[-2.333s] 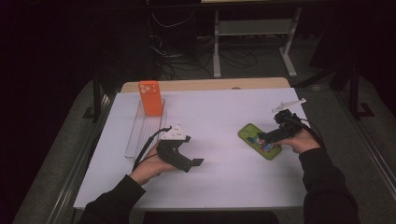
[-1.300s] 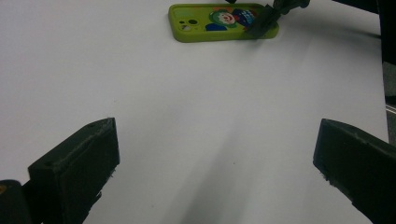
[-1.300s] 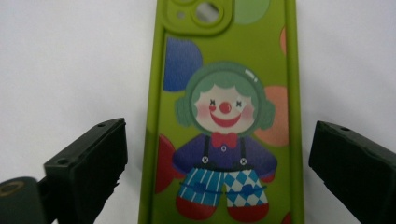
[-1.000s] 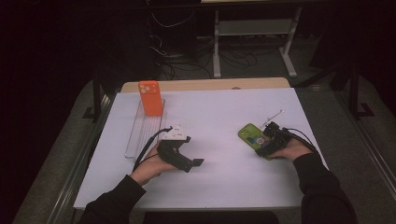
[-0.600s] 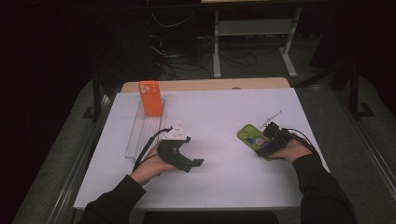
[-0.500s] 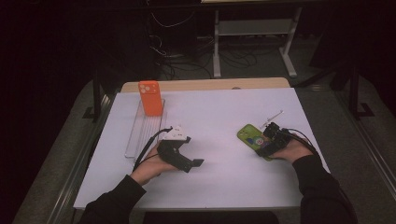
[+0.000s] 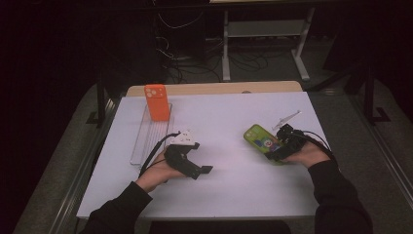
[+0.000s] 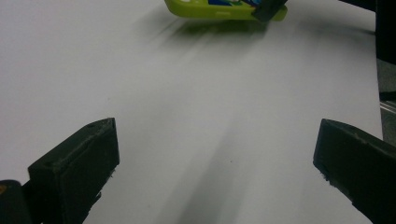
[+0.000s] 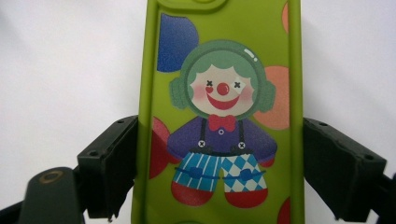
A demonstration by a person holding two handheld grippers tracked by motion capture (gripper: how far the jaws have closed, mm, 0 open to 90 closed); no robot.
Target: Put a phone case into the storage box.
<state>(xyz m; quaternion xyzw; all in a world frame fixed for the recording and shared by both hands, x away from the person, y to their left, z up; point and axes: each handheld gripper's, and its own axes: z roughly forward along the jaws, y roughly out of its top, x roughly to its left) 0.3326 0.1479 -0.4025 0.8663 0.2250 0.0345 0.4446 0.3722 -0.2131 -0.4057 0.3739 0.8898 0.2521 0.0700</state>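
Note:
A lime-green phone case (image 7: 257,136) (image 9: 224,93) with a clown picture lies on the white table at the right. My right gripper (image 7: 276,152) (image 9: 224,140) has a jaw pressed against each long side of it near its near end. In the left gripper view the green case (image 8: 210,9) sits far ahead, its held end slightly off the table over a shadow. My left gripper (image 7: 202,170) (image 8: 215,149) rests low on the table at centre left, jaws wide apart with bare table between them.
An orange phone case (image 7: 156,102) stands upright at the far end of a clear plastic tray (image 7: 139,146) on the left. A thin pale strip (image 7: 287,118) lies just beyond the right hand. The white table (image 7: 224,204) has dark floor and cables around it.
The right gripper came down and toward the near end of the green case and now has its jaws around it. The left hand has stayed put.

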